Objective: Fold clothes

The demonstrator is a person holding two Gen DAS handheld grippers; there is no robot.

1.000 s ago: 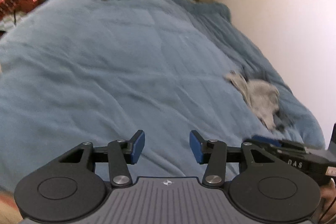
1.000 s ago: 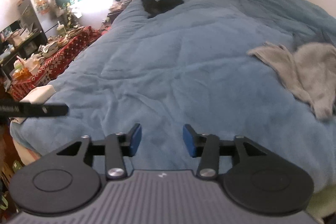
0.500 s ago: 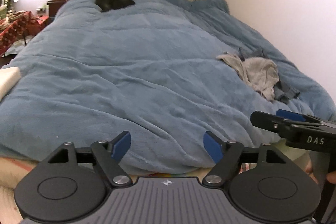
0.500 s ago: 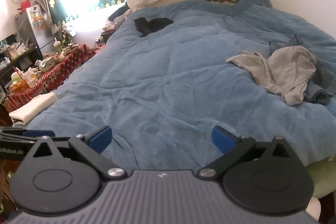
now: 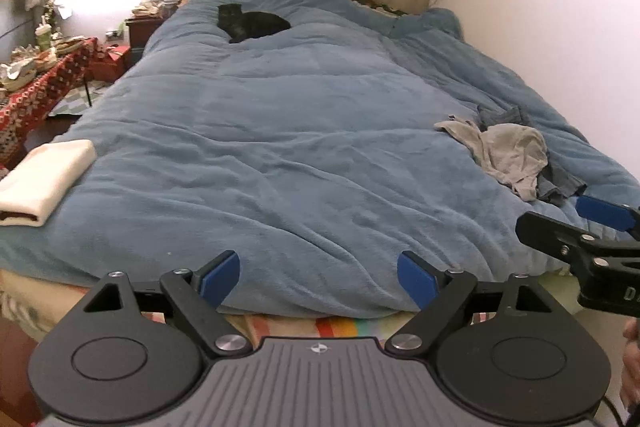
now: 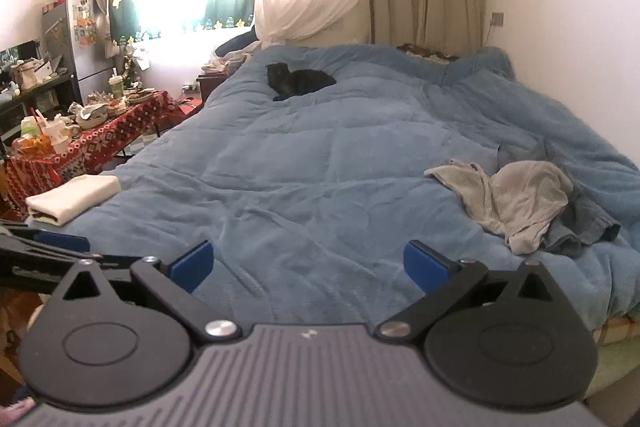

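Note:
A crumpled grey garment [image 5: 504, 155] [image 6: 516, 199] lies on the right side of the blue blanket [image 5: 300, 131] [image 6: 340, 167], on top of a dark blue-grey garment [image 5: 560, 183] [image 6: 584, 223]. A folded cream cloth [image 5: 44, 175] [image 6: 74, 197] rests at the blanket's left near corner. My left gripper [image 5: 318, 277] hovers off the bed's near edge, its jaws opening, nothing between them. My right gripper [image 6: 308, 265] hangs beside it, open wide and empty. One of its fingers [image 5: 560, 235] shows at the right of the left wrist view.
A black cat [image 5: 252, 23] [image 6: 300, 81] lies at the far end of the bed. A cluttered table with a red patterned cloth [image 6: 92, 139] stands left of the bed, with a fridge [image 6: 68, 35] behind it. A white wall [image 5: 560, 7] runs along the right side.
Both grippers have drawn back from the bed and risen, and their jaws have spread wide. The folded cream cloth and the window have come into view.

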